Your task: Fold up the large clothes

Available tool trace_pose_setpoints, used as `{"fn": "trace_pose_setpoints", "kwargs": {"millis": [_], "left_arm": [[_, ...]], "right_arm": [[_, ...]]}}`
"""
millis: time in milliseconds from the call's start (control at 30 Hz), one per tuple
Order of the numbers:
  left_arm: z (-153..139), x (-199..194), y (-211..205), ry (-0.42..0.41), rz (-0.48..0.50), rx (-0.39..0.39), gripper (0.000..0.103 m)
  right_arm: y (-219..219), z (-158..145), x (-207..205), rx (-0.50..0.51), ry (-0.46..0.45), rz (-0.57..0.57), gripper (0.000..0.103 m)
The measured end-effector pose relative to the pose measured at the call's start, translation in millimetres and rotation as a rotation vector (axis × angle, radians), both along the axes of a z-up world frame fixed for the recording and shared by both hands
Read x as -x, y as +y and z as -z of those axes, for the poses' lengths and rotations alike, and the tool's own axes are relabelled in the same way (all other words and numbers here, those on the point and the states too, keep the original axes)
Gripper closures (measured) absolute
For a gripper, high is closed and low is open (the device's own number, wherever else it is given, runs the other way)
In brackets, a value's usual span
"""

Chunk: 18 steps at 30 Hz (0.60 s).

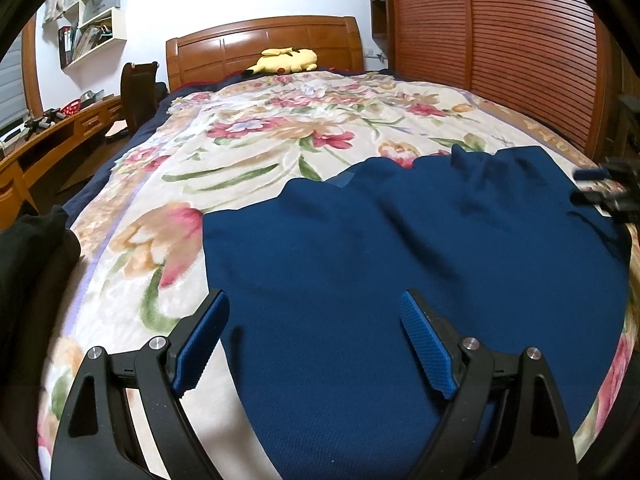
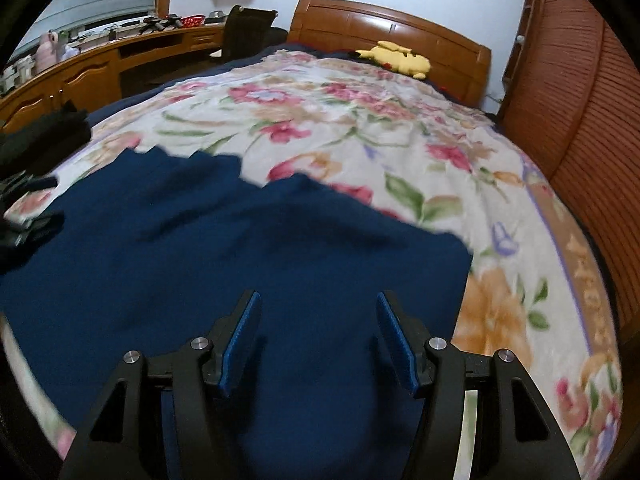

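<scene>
Left wrist view shows the left claw (image 1: pixel 314 340) spread wide above the near edge of the dark blue garment (image 1: pixel 400 248), which lies flat on the floral blanket (image 1: pixel 248 148) of the bed, nothing between its pads. Right wrist view shows the right claw (image 2: pixel 318 340) parted and empty over the same garment, while a yellow plush toy (image 2: pixel 396 58) rests by the far headboard (image 2: pixel 400 24).

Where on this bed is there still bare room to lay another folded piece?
The widest free patch is the floral blanket between the blue garment and the yellow plush toy at the headboard. A narrower strip runs between the garment and the slatted wardrobe. The near end is crowded: the garment fills it, with black clothing beside it.
</scene>
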State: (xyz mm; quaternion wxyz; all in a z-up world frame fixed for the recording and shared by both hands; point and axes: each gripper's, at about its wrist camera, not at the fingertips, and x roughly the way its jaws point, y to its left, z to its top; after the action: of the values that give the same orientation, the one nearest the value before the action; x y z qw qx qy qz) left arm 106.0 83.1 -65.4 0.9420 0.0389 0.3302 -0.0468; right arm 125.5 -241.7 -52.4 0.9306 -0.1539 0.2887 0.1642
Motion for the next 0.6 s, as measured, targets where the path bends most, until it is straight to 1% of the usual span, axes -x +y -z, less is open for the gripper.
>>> {"fn": "trace_pose_setpoints", "kwargs": {"millis": [67,200,267,333,367,400,533,600], "left_arm": [[-1.1,2.1,0.3,-0.006,-0.002,0.002,0.015],[-4.3,11.1,2.3,-0.021,-0.007,0.018,0.015],[-6.0,19.1,4.7,-0.03,-0.012,0.035,0.015],[-6.2,26.8,5.7,-0.036,-0.018,0.046,0.015],[-5.8,30.2,5.9,-0.037,-0.02,0.051,0.015],[-5.2,34.1,5.7,-0.038,-0.021,0.059,0.015],[-2.1,52.3,5.0,-0.046,-0.026,0.072,0.015],[-0.8,57.4,3.5,-0.047,-0.029,0.068,0.015]], "right_arm": [[-9.7,7.3,10.6,-0.003,0.02,0.01,0.041],[-35.0,25.4,18.9,-0.024,0.064,0.061,0.041],[-39.9,40.0,22.6,-0.005,0.093,0.068,0.041],[-49.0,49.2,22.9,-0.057,0.106,0.062,0.041],[-51.9,50.5,23.9,-0.087,0.108,0.066,0.041],[-52.9,50.5,22.7,-0.096,0.106,0.07,0.041],[-51.2,47.7,24.2,-0.075,0.1,0.106,0.041],[-42.9,44.3,24.9,-0.053,0.084,0.133,0.041]]}}
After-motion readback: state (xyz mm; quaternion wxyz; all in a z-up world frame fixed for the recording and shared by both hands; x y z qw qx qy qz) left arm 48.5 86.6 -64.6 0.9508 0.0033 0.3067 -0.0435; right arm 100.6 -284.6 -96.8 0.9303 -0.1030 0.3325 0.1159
